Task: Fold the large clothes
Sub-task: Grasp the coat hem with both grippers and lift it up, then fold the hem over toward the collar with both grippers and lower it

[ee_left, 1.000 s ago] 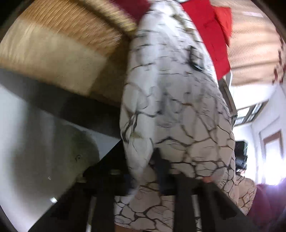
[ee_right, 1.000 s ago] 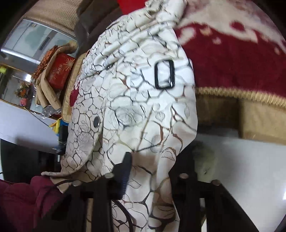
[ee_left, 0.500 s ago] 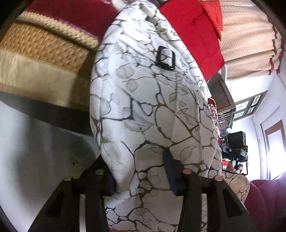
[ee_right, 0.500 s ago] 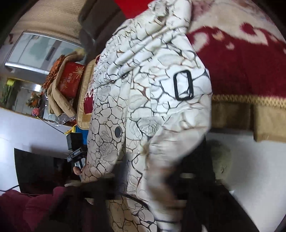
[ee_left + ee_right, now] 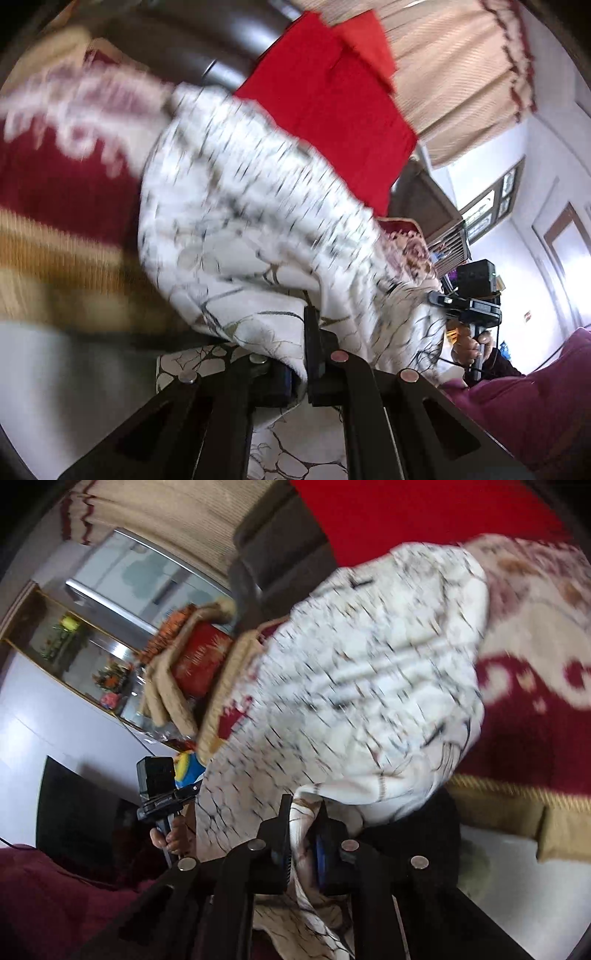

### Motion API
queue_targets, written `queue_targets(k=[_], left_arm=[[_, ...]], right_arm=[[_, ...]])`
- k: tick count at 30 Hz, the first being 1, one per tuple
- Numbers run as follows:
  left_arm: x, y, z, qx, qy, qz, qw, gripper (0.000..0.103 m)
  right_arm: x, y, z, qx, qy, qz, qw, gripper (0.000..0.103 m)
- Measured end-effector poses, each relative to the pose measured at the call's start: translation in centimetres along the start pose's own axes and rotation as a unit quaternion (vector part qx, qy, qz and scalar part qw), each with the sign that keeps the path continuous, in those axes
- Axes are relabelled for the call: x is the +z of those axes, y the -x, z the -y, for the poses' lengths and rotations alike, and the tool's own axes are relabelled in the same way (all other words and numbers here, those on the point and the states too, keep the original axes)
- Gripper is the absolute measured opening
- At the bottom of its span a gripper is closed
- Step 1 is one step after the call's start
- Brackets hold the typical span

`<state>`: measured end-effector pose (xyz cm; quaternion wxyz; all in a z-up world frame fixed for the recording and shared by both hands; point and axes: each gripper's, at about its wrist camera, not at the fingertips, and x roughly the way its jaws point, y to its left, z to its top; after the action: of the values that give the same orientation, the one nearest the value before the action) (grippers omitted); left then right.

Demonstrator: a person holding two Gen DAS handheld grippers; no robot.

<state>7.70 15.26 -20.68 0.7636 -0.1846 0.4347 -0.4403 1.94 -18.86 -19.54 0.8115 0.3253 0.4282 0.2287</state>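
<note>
The garment (image 5: 240,221) is a large white piece with a dark cracked line print, blurred by motion. It hangs in front of a red and cream patterned blanket (image 5: 55,177). My left gripper (image 5: 301,354) is shut on a fold of its edge. My right gripper (image 5: 303,834) is shut on another fold of the same garment (image 5: 369,686). Each gripper shows in the other's view: the right one (image 5: 469,306) at the far right, the left one (image 5: 162,794) at the lower left.
A bed or sofa with a gold-trimmed blanket edge (image 5: 517,805) lies ahead, with red cushions (image 5: 332,110) behind it. A white floor (image 5: 517,886) is below. A glass cabinet (image 5: 92,646) and a red box (image 5: 199,657) stand to the left. A maroon seat (image 5: 535,406) is nearby.
Both grippers have swung upward and forward with the garment, so more of the blanket and cushions shows. The cloth between them has bunched and now blurs. Both stay shut on it.
</note>
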Motion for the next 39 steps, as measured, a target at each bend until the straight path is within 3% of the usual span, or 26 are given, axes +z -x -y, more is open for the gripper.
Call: queue_targets(k=[4, 6, 9, 12, 14, 16, 17, 18, 19, 20, 22, 25, 31, 35, 39], left_arm=[[2.8, 0.9, 2.3, 0.006, -0.056, 0.009, 0.9984, 0.005], [3.0, 0.5, 1.6, 0.001, -0.059, -0.017, 0.9981, 0.005], [1.1, -0.9, -0.3, 0.001, -0.029, -0.069, 0.9972, 0.006], [-1.7, -2.6, -2.7, -0.003, 0.022, -0.111, 0.9936, 0.028], [-3.3, -2.7, -3.9, -0.016, 0.051, -0.113, 0.9922, 0.045], [-4.5, -2.7, -4.5, -0.042, 0.074, -0.107, 0.9907, 0.045], [-4.8, -2.6, -4.6, -0.045, 0.076, -0.105, 0.9905, 0.045], [-4.9, -2.5, -4.5, -0.045, 0.076, -0.1, 0.9911, 0.045], [-4.8, -2.4, -4.4, -0.049, 0.076, -0.09, 0.9918, 0.042], [-4.6, -2.2, -4.2, -0.054, 0.076, -0.079, 0.9925, 0.031], [-3.8, -2.1, -3.8, -0.05, 0.071, -0.066, 0.994, 0.011], [-1.9, -1.7, -2.7, -0.039, 0.053, -0.049, 0.9966, 0.008], [4.4, 0.5, 0.5, -0.032, -0.014, 0.011, 0.9993, 0.007], [11.8, 1.3, 0.8, -0.015, -0.031, 0.051, 0.9981, 0.007], [19.1, -0.7, -1.2, 0.029, -0.019, 0.05, 0.9981, 0.008]], right_arm=[[2.2, -0.5, -1.1, 0.009, 0.019, 0.001, 1.0, 0.01], [2.3, -1.6, -1.1, -0.021, 0.031, -0.031, 0.999, 0.01], [0.9, -3.1, 0.3, -0.021, 0.005, -0.099, 0.995, 0.014], [-1.0, -3.5, 1.4, -0.025, -0.021, -0.124, 0.992, 0.015], [-1.8, -3.1, 2.1, -0.014, -0.042, -0.12, 0.992, 0.029], [-2.5, -3.3, 2.7, -0.012, -0.059, -0.129, 0.99, 0.081], [-2.8, -3.6, 2.8, -0.012, -0.066, -0.136, 0.988, 0.081], [-3.3, -4.1, 2.7, -0.009, -0.059, -0.142, 0.988, 0.073], [-3.7, -4.3, 2.3, -0.012, -0.047, -0.144, 0.988, 0.051], [-3.8, -4.7, 1.9, -0.014, -0.03, -0.148, 0.988, 0.032], [-3.7, -5.6, 1.0, -0.034, -0.001, -0.149, 0.988, 0.018], [-2.4, -5.4, -0.1, -0.038, 0.026, -0.112, 0.993, 0.011], [2.7, -4.2, -2.3, -0.021, 0.063, -0.037, 0.997, 0.009], [7.4, -3.5, -2.5, -0.018, 0.071, 0.026, 0.997, 0.009], [13.3, -1.8, 0.1, -0.036, 0.024, 0.106, 0.993, 0.009]])
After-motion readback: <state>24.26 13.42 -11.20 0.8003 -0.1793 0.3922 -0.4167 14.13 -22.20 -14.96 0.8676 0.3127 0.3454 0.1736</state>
